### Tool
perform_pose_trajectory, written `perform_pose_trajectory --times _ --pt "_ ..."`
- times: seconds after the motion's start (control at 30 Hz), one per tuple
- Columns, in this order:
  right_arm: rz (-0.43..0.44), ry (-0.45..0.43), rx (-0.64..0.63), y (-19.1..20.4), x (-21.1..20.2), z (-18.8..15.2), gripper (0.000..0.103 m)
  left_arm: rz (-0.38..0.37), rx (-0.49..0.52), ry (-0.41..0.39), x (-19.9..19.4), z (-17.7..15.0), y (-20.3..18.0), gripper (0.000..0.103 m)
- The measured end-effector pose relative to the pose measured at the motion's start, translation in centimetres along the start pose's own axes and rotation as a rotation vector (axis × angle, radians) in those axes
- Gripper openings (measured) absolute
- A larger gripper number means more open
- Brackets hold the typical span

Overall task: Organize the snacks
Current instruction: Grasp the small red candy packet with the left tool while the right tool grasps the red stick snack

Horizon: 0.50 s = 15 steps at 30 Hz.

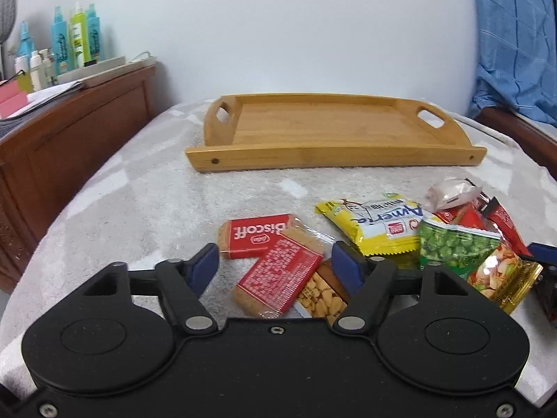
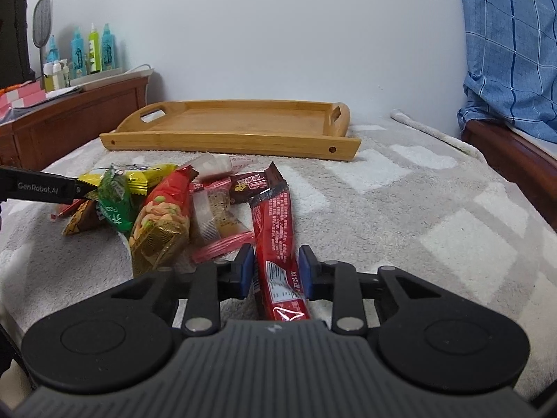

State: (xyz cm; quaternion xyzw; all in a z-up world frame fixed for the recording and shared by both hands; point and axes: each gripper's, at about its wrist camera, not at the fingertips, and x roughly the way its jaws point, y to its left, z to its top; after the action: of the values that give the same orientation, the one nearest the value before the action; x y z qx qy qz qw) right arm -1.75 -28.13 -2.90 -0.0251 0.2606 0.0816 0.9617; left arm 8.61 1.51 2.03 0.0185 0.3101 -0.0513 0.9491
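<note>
A wooden tray (image 1: 334, 160) (image 2: 229, 141) lies empty at the back of the grey blanket. A heap of snack packets lies in front of it. My left gripper (image 1: 275, 261) is open, its jaws on either side of a red Biscoff packet (image 1: 278, 275), with a second Biscoff packet (image 1: 256, 235) just beyond. A yellow packet (image 1: 379, 226) and a green pea packet (image 1: 452, 244) lie to the right. My right gripper (image 2: 275, 271) is open, its pads either side of a long red bar packet (image 2: 278, 244) that lies on the blanket.
A brown wooden cabinet (image 1: 69, 146) with bottles (image 1: 76, 38) stands to the left. A blue checked cloth (image 2: 511, 45) hangs at the right over a wooden bed edge (image 2: 515, 153). The left gripper's finger (image 2: 41, 186) shows at the left of the right wrist view.
</note>
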Motion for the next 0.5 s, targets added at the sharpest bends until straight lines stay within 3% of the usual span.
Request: perform_pose_trajectory --times 0.1,0.2,0.33,0.37,0.4,0.5 --pt "-0.016 0.016 -0.004 0.2 0.1 0.2 0.030 -0.078 -0.072 0.036 -0.1 0.4 0.6 0.034" --pt "-0.016 0.024 0.037 -0.1 -0.1 0.5 0.027 -0.070 -0.077 0.047 -0.6 0.4 0.2 0.032" --pt "-0.030 -0.005 0.091 -0.8 -1.0 1.1 0.014 -0.038 -0.018 0.036 -1.6 0.4 -0.9 0.032" --pt "-0.036 -0.011 0.104 -1.0 -1.3 1.3 0.014 -0.034 -0.011 0.033 -1.9 0.5 -1.1 0.029" --pt "-0.034 -0.015 0.124 -1.3 -1.5 1.5 0.013 -0.035 -0.008 0.032 -2.1 0.6 -1.2 0.007" --pt "-0.031 -0.020 0.164 -1.8 -1.9 2.3 0.013 -0.016 -0.031 0.070 -2.4 1.5 -1.2 0.007"
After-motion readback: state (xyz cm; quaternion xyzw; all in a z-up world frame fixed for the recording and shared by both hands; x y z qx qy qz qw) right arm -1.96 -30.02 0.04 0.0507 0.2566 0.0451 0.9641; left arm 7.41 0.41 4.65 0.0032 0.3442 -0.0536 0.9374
